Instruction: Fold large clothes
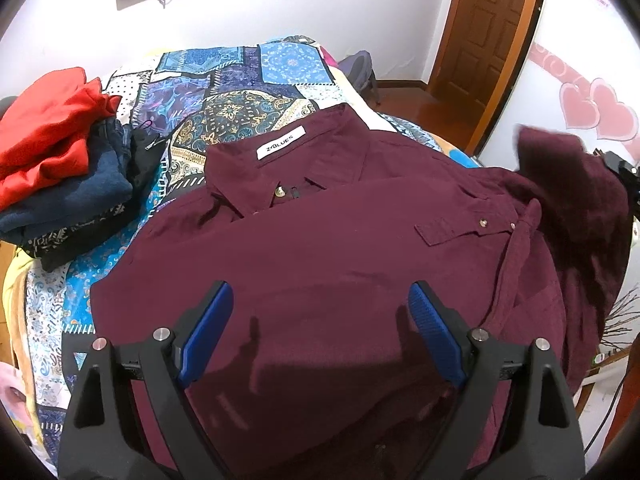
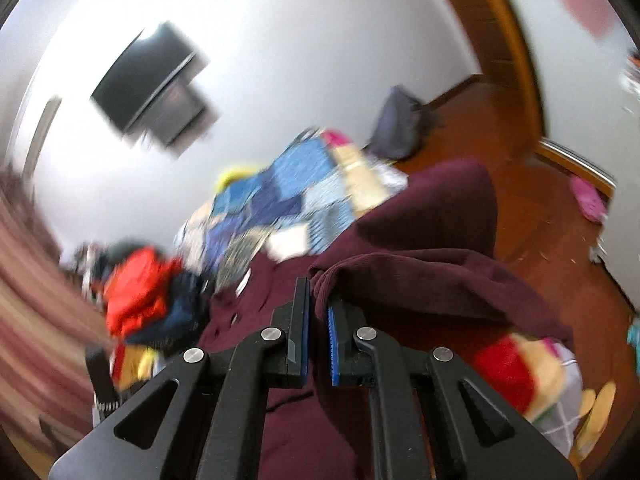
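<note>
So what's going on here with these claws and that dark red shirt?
Someone is folding a dark red shirt on a bed with a patchwork bedspread. The right claw is shut on a bunched part of the shirt and holds it up off the bed. The left claw hangs open above the shirt's body, gripping nothing. A pile of clothes sits beside it.

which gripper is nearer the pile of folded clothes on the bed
Left. The left gripper hovers open over the maroon shirt, beside the pile. The right gripper, shut on the shirt's far sleeve, is across the shirt.
</note>
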### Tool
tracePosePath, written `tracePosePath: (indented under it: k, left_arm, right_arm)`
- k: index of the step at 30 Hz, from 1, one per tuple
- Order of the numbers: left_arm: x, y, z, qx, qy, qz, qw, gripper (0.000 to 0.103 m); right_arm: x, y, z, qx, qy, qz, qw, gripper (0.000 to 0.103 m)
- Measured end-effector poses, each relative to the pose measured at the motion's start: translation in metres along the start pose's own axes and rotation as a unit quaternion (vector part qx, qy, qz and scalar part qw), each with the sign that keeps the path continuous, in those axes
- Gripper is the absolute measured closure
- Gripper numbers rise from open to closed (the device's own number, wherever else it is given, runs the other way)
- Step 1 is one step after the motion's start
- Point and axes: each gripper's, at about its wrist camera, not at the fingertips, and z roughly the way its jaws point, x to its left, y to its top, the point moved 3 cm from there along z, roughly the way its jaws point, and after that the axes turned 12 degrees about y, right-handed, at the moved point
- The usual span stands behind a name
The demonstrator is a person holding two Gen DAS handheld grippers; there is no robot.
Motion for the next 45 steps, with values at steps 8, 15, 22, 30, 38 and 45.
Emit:
tracePosePath:
  k: [8,15,22,30,38,45]
  left_arm:
    - [0.007,-0.009,-0.001,0.005,-0.007,-0.001,1.0000,0.014]
    - [0.009,-0.011,0.000,0.008,-0.008,-0.005,0.9999,0.014]
    - [0.006,-0.010,0.000,0.004,-0.002,-0.001,1.0000,0.014]
    - [0.001,-0.006,-0.001,0.001,0.003,0.002,1.0000,0.014]
    - [-0.006,-0.001,0.004,0.006,0.008,0.006,0.9999,0.014]
    - [-0.012,0.000,0.012,0.016,0.005,0.011,0.9998,0.014]
  right_arm:
    - [-0.004,-0.071,0.081,0.152,-0.035,-0.019,0.988,0.094]
    - [-0.005,-0.073,0.068,0.177,-0.047,-0.015,0.983,0.077]
    - [-0.001,-0.054,0.029,0.114,-0.066,0.004,0.991,0.052]
    - [-0.050,-0.034,0.005,0.043,-0.106,0.104,0.988,0.048]
    - [-0.117,-0.043,0.011,0.035,-0.118,0.227,0.966,0.048]
    - [-0.152,-0.041,0.015,0.004,-0.092,0.291,0.952,0.048]
